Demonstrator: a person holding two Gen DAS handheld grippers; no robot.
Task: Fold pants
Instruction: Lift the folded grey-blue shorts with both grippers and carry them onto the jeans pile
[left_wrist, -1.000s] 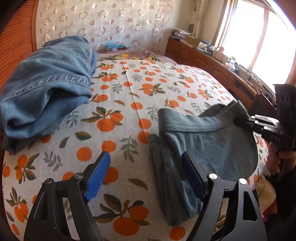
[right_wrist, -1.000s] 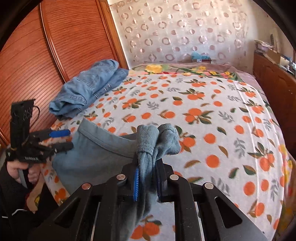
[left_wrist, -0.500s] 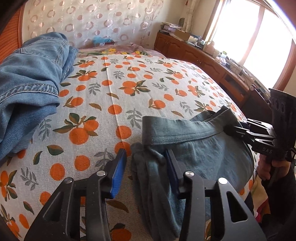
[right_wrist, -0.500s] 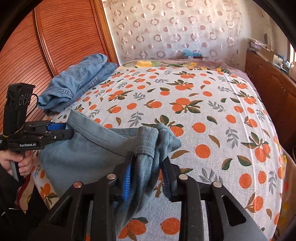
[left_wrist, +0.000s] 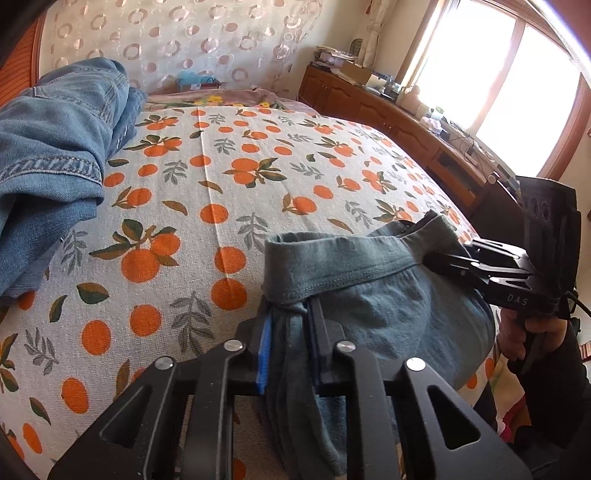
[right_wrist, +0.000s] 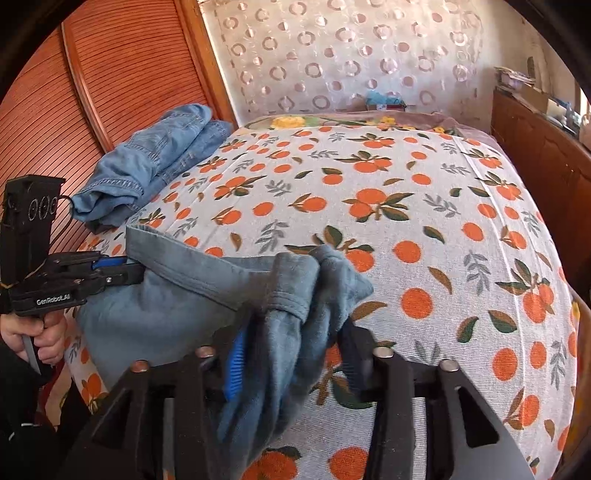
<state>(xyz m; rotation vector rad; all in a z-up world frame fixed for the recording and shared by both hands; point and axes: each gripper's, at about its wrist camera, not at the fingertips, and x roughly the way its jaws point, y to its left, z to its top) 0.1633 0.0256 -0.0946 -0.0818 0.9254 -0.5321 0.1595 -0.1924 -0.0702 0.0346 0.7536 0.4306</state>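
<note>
Grey-blue pants (left_wrist: 369, 306) lie bunched at the near edge of the bed, their waistband stretched between my two grippers. My left gripper (left_wrist: 290, 314) is closing, and its pads pinch the gathered left corner of the waistband. From the right wrist it shows as a black tool (right_wrist: 133, 267) biting that corner. My right gripper (right_wrist: 291, 343) has the other bunched corner of the pants (right_wrist: 177, 295) draped between its jaws. These jaws are closing, but bedsheet still shows between the cloth and the right finger. The left wrist sees this gripper (left_wrist: 432, 254) at the waistband's right end.
The bed (left_wrist: 221, 166) has an orange-print sheet. Folded blue jeans (left_wrist: 55, 155) lie at its far left, beside a wooden slatted door (right_wrist: 110, 92). A wooden sideboard (left_wrist: 388, 110) under the window runs along the right. A hand (right_wrist: 40, 339) holds the left tool.
My left gripper came forward to the pants' left corner and its wide jaws closed on the bunched cloth. My right gripper's tight pinch loosened; its jaws now stand wider around the cloth.
</note>
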